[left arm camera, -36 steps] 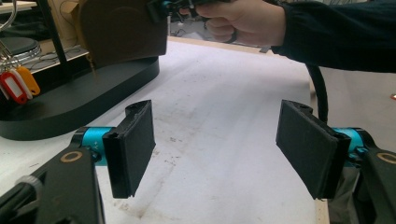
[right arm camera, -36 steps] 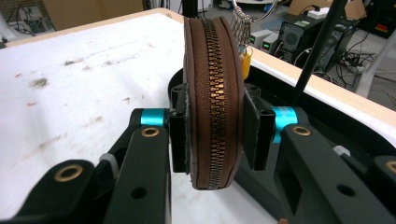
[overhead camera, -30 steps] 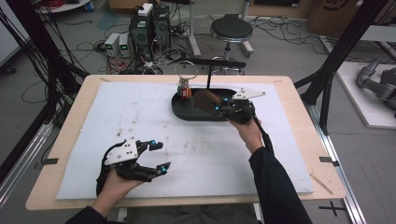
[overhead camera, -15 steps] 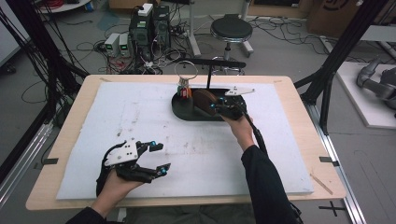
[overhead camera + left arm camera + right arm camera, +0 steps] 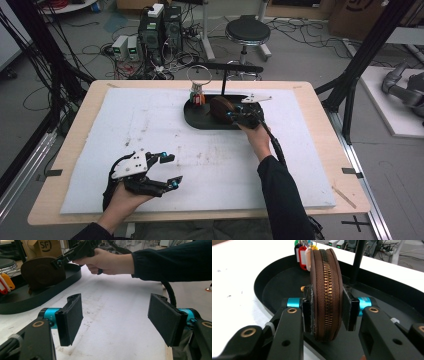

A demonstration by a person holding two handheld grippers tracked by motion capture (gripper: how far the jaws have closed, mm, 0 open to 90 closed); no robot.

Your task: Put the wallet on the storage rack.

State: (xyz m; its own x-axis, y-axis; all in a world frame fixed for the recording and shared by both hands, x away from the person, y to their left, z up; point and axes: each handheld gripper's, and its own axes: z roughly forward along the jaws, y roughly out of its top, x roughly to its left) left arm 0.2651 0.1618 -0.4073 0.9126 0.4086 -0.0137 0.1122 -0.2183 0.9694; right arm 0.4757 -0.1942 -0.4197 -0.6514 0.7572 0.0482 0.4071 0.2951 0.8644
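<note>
Right tool clamped on the pouch in the tray

The right tool grips a round brown zipped pouch by its flat sides, standing on edge in the black oval tray near the worktop's far edge, beside coloured key tags. The right hand reaches forward, forearm extended. The left tool rests near the front left corner, jaws wide apart, holding nothing.

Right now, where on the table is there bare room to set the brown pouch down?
The white mat lies bare between the black tray and the left tool, and along its left part. The tray is crowded: the brown zip pouch clamped upright in the right tool, key tags, and a post.
</note>
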